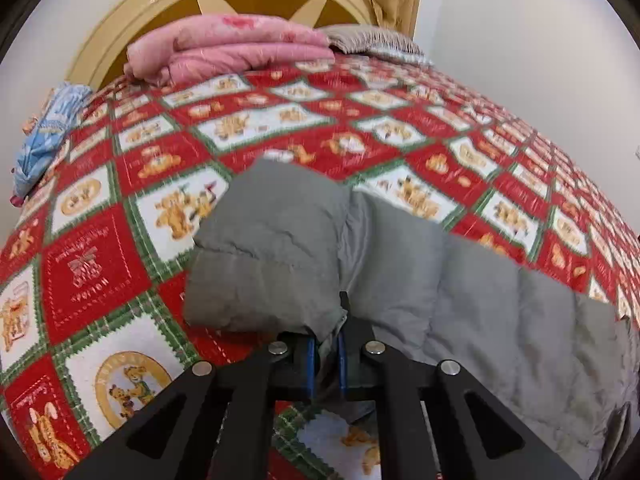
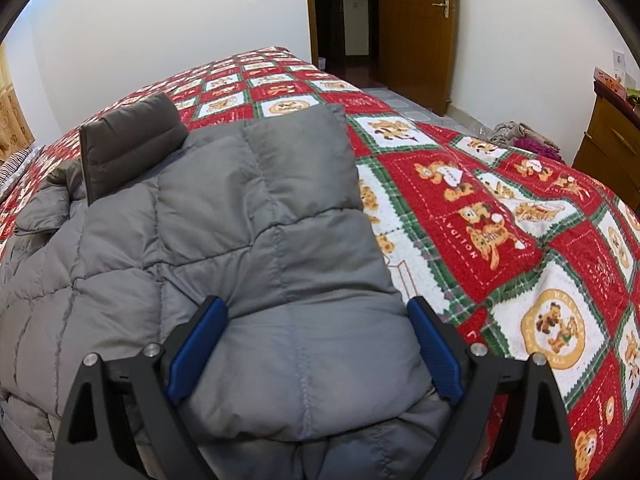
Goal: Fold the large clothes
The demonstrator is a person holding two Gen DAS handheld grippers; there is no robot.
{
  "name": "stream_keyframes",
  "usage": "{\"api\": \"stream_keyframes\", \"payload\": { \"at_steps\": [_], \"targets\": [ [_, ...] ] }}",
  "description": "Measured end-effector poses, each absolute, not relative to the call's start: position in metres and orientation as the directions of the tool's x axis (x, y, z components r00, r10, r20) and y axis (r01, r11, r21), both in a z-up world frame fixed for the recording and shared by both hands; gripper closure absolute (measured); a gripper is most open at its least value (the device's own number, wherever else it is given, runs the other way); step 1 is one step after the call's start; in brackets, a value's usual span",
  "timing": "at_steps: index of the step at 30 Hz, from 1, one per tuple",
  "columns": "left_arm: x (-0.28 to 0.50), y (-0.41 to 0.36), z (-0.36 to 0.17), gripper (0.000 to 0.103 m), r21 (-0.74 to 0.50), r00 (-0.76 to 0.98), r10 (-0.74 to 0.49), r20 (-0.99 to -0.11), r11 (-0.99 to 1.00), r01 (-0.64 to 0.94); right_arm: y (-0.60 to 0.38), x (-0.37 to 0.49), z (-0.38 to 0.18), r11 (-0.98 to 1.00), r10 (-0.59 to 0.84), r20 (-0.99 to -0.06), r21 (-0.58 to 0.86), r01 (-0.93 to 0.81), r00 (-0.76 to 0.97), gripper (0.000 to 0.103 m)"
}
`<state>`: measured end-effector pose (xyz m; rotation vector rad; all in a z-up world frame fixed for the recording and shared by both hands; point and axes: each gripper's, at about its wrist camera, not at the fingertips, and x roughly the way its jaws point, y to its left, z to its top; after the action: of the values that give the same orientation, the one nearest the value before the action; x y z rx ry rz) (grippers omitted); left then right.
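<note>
Pinching grey jacket (image 1: 320, 248) fabric, left fingers (image 1: 325, 354) clamp; only the right view shows right fingers (image 2: 316, 344) spread.

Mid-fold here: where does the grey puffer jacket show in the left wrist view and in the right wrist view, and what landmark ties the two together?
Left wrist: the grey puffer jacket fills the lower middle and right, a fold pinched in the left gripper.
Right wrist: it fills the centre and left, one panel lying between the open right gripper.
Shared landmark: the red teddy-bear quilt beneath it.

grey jacket (image 1: 400, 264) cut off at frame bottom, far quilt (image 1: 520, 132) blurred
</note>
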<state>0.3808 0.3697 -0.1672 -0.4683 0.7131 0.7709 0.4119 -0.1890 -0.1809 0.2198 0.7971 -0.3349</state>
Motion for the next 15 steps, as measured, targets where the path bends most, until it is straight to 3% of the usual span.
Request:
{"api": "stream_keyframes", "payload": {
  "at_steps": [8,15],
  "targets": [
    [0.385,0.303,-0.082,0.096,-0.069,0.676,0.522,-0.52,0.763,-0.643,-0.189,0.411,-0.181,0.925,-0.209,-0.729,0.069,0.374,0.651,0.008],
    [0.394,0.195,-0.018,0.096,0.02,0.855,0.39,-0.34,0.913,-0.408,-0.189,0.411,-0.181,0.925,-0.209,-0.729,0.069,0.374,0.651,0.008]
  ]
}}
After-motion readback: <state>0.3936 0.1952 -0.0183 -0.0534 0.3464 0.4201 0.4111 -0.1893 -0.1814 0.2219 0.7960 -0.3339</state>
